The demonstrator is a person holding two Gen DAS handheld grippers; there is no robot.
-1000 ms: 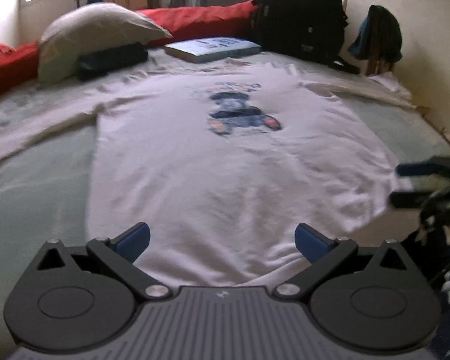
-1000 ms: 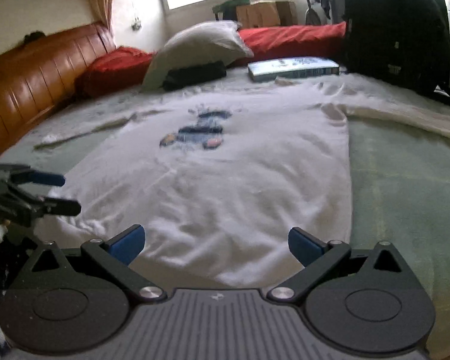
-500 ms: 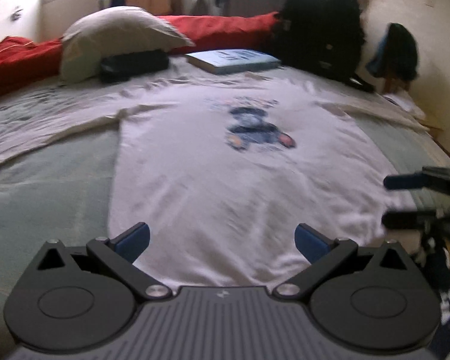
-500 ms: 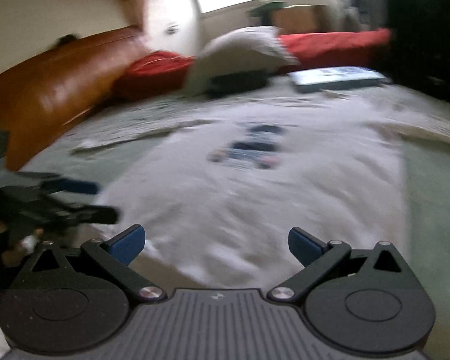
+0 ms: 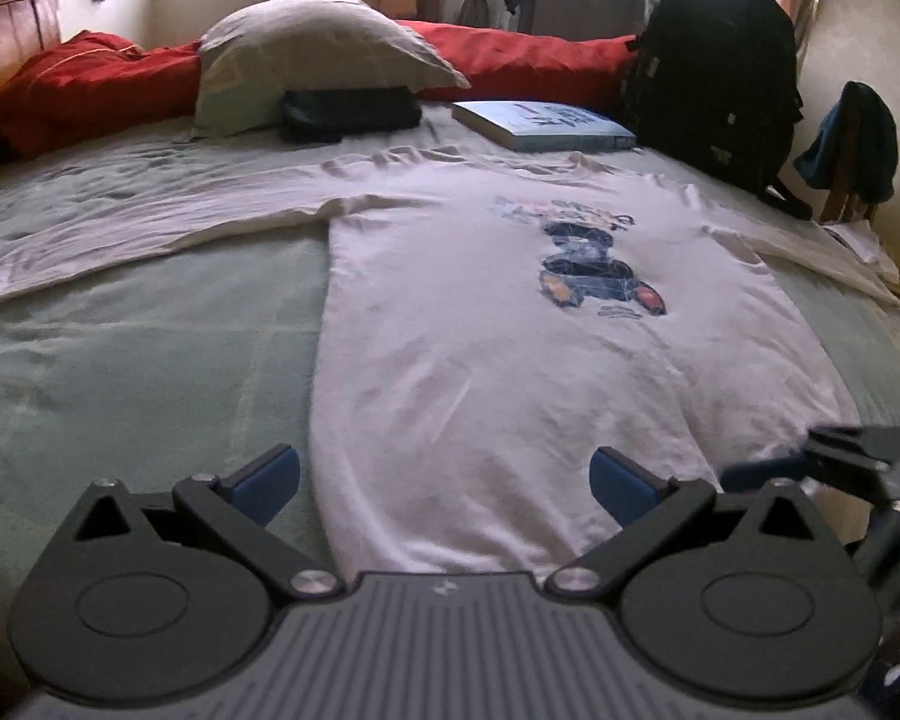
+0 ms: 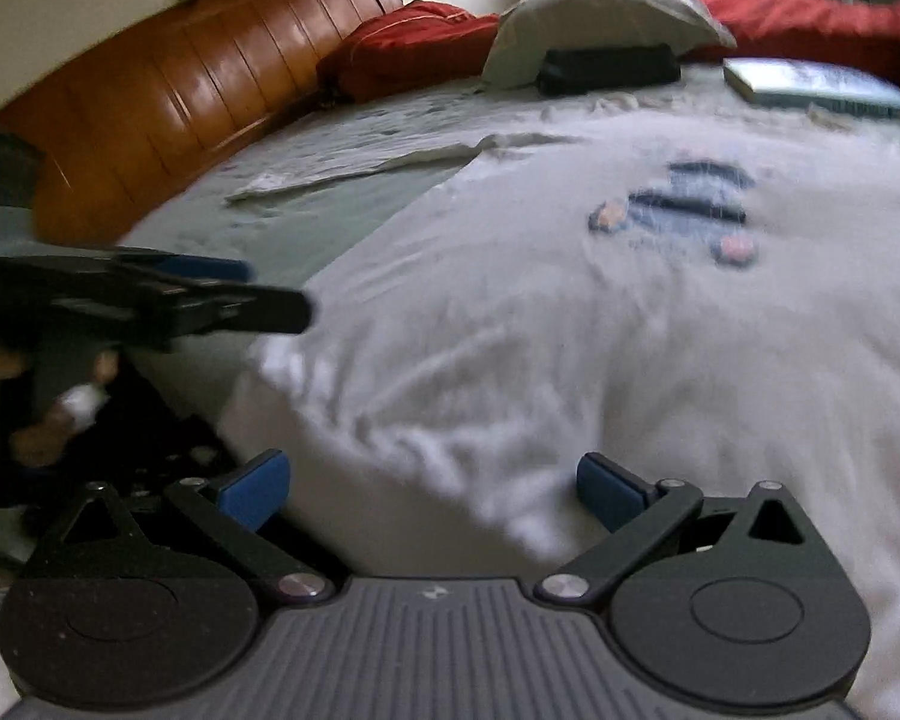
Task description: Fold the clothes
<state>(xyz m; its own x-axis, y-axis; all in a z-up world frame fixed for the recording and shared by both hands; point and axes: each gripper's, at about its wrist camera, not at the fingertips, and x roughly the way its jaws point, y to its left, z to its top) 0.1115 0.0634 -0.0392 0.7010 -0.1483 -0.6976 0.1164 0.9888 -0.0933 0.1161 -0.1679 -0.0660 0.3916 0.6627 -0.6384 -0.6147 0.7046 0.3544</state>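
Left wrist view: the left gripper (image 5: 444,483) is spread wide, empty, over the hem of the white T-shirt (image 5: 510,348) lying flat on the bed (image 5: 120,360). The right gripper (image 6: 429,489) is likewise spread. Both have swung leftward since earlier.

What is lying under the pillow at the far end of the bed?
A flat black case sticks out from under the pillow, resting on the green bedsheet. How far it reaches beneath is covered.
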